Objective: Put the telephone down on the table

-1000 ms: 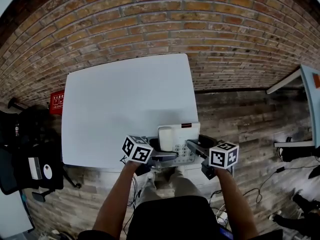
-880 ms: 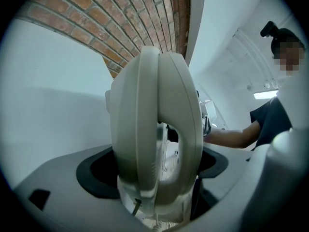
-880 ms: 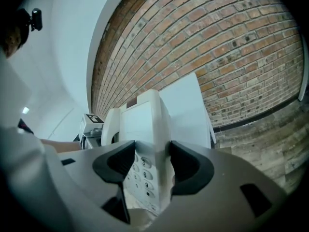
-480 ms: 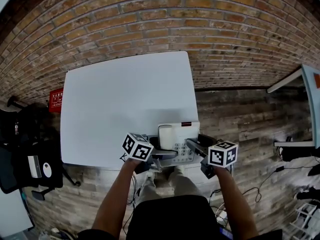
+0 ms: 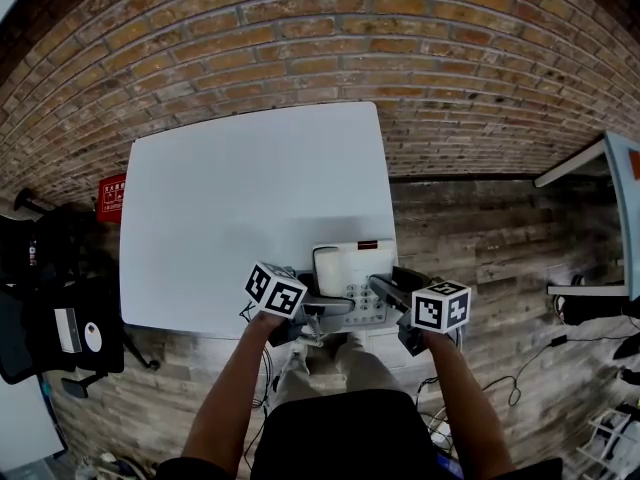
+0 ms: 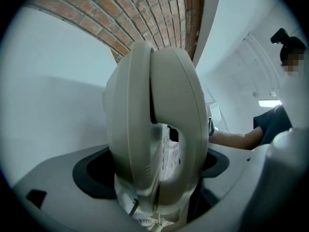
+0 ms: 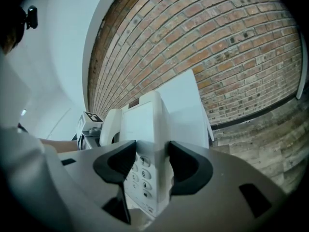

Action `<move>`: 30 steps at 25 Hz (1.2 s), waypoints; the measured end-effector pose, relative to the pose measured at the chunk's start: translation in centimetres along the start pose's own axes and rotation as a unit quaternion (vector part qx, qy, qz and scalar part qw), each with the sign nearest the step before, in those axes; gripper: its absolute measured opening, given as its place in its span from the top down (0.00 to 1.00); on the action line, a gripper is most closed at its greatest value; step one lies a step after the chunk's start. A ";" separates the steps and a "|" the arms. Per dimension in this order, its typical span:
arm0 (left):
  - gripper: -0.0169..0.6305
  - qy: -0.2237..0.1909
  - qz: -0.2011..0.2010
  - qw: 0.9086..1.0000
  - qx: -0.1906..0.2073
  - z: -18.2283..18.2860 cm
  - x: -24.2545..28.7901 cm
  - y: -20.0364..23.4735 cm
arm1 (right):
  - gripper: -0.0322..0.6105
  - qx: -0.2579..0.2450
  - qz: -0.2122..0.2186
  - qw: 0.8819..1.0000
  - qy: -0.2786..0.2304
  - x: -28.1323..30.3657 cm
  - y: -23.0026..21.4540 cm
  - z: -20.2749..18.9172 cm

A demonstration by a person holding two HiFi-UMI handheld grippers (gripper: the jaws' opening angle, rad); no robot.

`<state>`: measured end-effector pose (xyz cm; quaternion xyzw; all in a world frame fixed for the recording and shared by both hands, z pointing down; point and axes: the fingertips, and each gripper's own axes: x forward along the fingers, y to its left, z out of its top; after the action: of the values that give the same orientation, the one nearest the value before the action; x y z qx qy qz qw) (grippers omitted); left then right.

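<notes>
A cream desk telephone (image 5: pixel 345 263) with its handset on the left hangs at the near right corner of the white table (image 5: pixel 240 198), gripped from both sides. My left gripper (image 5: pixel 335 308) is shut on the handset side. In the left gripper view the handset (image 6: pixel 154 129) fills the gap between the jaws of the left gripper (image 6: pixel 154 170). My right gripper (image 5: pixel 380 290) is shut on the keypad side. In the right gripper view the pads of the right gripper (image 7: pixel 147 163) press on the telephone (image 7: pixel 145 124) at its right edge. Those jaws have just been closing on it.
A brick wall (image 5: pixel 330 38) runs behind the table. A black office chair (image 5: pixel 50 308) and a red sign (image 5: pixel 113 200) stand left of the table. Another table's edge (image 5: pixel 620 183) shows at the right above a wood floor (image 5: pixel 480 238) with cables.
The telephone and both grippers have shifted very slightly away from me, farther over the table corner. Both grips are unchanged.
</notes>
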<state>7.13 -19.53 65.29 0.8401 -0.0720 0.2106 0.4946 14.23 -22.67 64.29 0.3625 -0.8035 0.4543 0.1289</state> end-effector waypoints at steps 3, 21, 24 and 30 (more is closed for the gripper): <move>0.25 0.004 0.002 1.000 -0.009 -0.2 0.1 0.3 | 0.60 -0.002 -0.003 1.000 0.000 0.2 0.0 0.0; 0.23 0.028 0.010 0.999 -0.039 -0.6 0.6 1.1 | 0.61 0.010 -0.015 1.000 -0.002 0.8 -0.7 -0.1; 0.23 0.028 0.011 0.999 -0.039 -0.6 0.5 1.3 | 0.61 0.010 -0.015 1.000 -0.001 0.9 -0.7 -0.1; 0.23 0.025 0.018 0.998 -0.048 -0.5 0.8 1.2 | 0.61 0.015 -0.016 1.000 -0.004 1.0 -0.9 -0.1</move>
<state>7.28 -19.67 66.80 0.8084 -0.0848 0.2366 0.5322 14.16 -23.28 65.45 0.3794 -0.7910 0.4626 0.1277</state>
